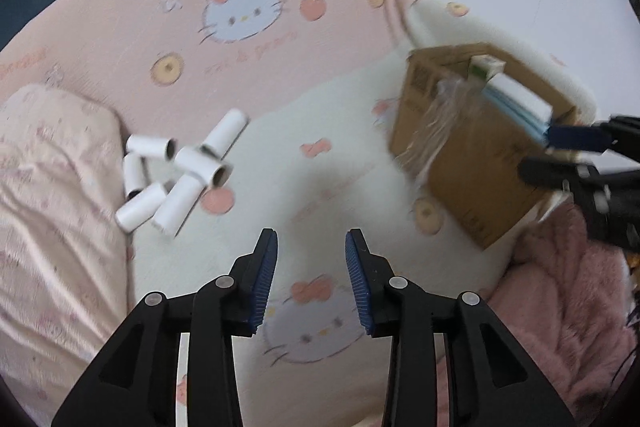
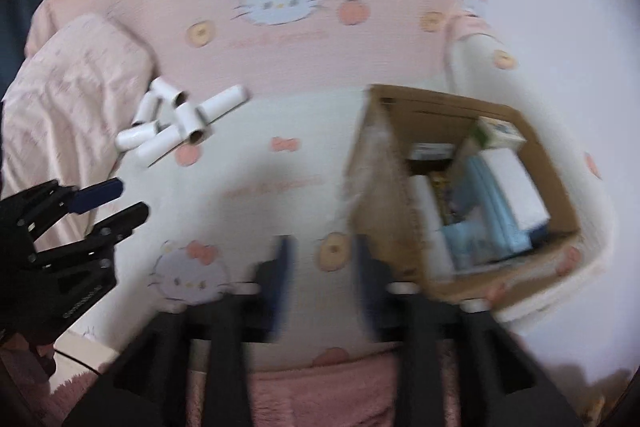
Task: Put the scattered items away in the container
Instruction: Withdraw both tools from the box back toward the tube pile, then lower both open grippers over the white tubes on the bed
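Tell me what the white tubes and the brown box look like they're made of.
The white tubes look like matte paper over cardboard: their hollow ends show brown. The brown box looks like plain corrugated cardboard, with shiny clear tape or film down one side.

Six short white cardboard tubes (image 1: 176, 173) lie on their sides in a loose, crisscrossed heap, some touching, well left of the open brown cardboard box (image 1: 476, 147). The box sits tilted, already holding white and blue packets.
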A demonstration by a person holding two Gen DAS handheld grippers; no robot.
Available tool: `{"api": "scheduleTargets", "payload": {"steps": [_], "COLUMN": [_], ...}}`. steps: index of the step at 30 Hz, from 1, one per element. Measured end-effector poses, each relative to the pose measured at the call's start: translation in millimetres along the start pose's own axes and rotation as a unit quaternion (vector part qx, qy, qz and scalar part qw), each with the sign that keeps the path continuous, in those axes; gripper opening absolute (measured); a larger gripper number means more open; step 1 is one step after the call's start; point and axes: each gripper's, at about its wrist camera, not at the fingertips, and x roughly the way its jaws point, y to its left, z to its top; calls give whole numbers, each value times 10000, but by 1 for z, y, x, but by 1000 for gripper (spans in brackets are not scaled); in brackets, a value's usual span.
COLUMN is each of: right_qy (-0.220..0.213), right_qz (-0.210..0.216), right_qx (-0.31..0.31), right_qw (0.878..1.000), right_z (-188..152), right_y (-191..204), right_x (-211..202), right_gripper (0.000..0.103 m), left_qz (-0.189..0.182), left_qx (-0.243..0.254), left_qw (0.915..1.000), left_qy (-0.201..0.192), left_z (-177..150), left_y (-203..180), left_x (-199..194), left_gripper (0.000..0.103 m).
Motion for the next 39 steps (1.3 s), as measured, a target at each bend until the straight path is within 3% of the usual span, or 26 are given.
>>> {"api": "scheduleTargets", "payload": {"steps": [1, 7, 12, 18, 25, 30, 35, 39], "right_qy": [-50, -218, -368, -302, -947, -942, -815, -690], "right_qz": [31, 185, -65, 298, 255, 649, 1220, 1520], "right_qx": [-85, -685, -1019, -1180, -1854, -1577, -1054, -614], "right_qw": [9999, 9972, 9941, 9921, 9778, 9808, 9835, 9841], "right_z": [-2, -7, -8, 6, 31, 47, 61, 67], "right_y": [9, 54, 78, 96, 124, 124, 116, 116], "right_x": [3, 32, 62, 97, 131, 167, 208, 243], "right_gripper": [66, 67, 67, 67, 68, 68, 76, 76], "left_qz": [44, 217, 498, 612, 685, 850, 1048, 993], "left_qx": [-42, -413, -541, -525, -807, -619, -200, -432], "left_qw": [10000, 9986, 9964, 9953, 9907, 9904, 9883, 9871], "left_qy": [35, 244, 420, 530, 857, 897, 1092, 1177], "left_z": [-5, -28, -37, -37, -26, -16, -12, -8], "left_y": [6, 47, 79, 108, 139, 150, 157, 174], "left_x": [3, 28, 58, 90, 141, 161, 184, 195], "left_gripper": [43, 56, 57, 62, 62, 62, 62, 62]}}
